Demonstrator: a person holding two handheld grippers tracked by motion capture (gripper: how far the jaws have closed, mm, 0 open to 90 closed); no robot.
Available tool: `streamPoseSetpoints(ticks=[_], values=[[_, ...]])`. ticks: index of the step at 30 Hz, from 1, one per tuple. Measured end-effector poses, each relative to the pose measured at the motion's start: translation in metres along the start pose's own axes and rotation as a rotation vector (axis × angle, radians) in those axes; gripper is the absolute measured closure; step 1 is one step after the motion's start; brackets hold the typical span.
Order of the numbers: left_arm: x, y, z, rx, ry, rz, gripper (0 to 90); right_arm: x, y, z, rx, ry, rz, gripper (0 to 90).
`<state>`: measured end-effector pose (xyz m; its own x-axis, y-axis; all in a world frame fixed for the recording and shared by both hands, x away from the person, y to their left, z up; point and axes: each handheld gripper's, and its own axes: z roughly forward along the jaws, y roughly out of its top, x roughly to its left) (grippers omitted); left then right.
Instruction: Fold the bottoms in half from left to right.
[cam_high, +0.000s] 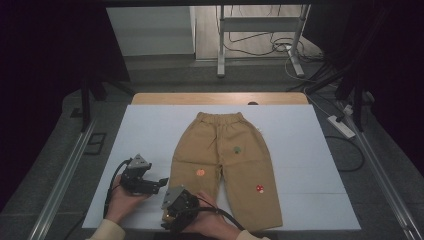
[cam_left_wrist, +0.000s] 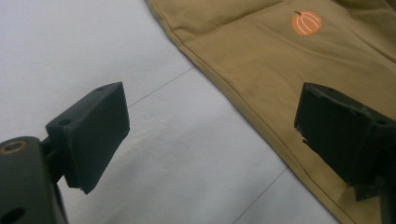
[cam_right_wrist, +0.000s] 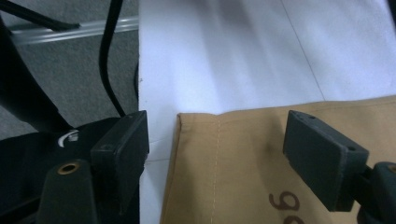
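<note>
right tongs (cam_right_wrist: 217, 154) gaping over trousers (cam_high: 227, 155) hem, left tongs (cam_left_wrist: 212, 135) open beside

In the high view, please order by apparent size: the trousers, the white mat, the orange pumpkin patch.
1. White mat
2. Trousers
3. Orange pumpkin patch, by far the smallest.

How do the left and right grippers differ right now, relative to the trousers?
The left gripper sits beside the tan trousers, pointing across the outer seam toward the orange pumpkin patch; the right gripper hangs over a leg hem. The left gripper's jaws frame mostly white mat; the right's frame cloth. Both stand open, gripping nothing.
</note>
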<state>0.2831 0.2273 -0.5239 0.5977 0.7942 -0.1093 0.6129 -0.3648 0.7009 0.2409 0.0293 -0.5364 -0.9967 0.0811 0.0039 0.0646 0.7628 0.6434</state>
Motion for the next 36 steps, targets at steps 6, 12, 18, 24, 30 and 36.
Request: streamPoseSetpoints(ticks=[6, 12, 18, 24, 30, 36], values=[[0.0, 0.0, 0.0, -0.001, 0.001, -0.004, 10.1, 0.0, 0.002, 0.002, -0.006, -0.03, -0.002, 31.6], [0.001, -0.001, -0.001, -0.001, 0.003, -0.002, 10.1, -0.005, 0.0, -0.007, 0.008, -0.056, 0.019, 69.1], [0.002, -0.001, -0.001, -0.002, 0.003, -0.005, 10.1, -0.013, -0.007, -0.016, 0.02, -0.045, 0.04, 84.0], [0.001, 0.0, -0.001, -0.002, 0.004, -0.005, 10.1, -0.017, -0.011, -0.025, -0.014, -0.013, 0.049, 84.4], [0.001, 0.001, 0.001, 0.0, 0.004, -0.003, 10.3, -0.02, -0.014, -0.039, -0.046, 0.007, 0.057, 84.7], [-0.001, 0.007, 0.003, 0.0, 0.0, 0.002, 11.5, -0.02, -0.016, -0.045, -0.061, 0.016, 0.059, 84.8]])
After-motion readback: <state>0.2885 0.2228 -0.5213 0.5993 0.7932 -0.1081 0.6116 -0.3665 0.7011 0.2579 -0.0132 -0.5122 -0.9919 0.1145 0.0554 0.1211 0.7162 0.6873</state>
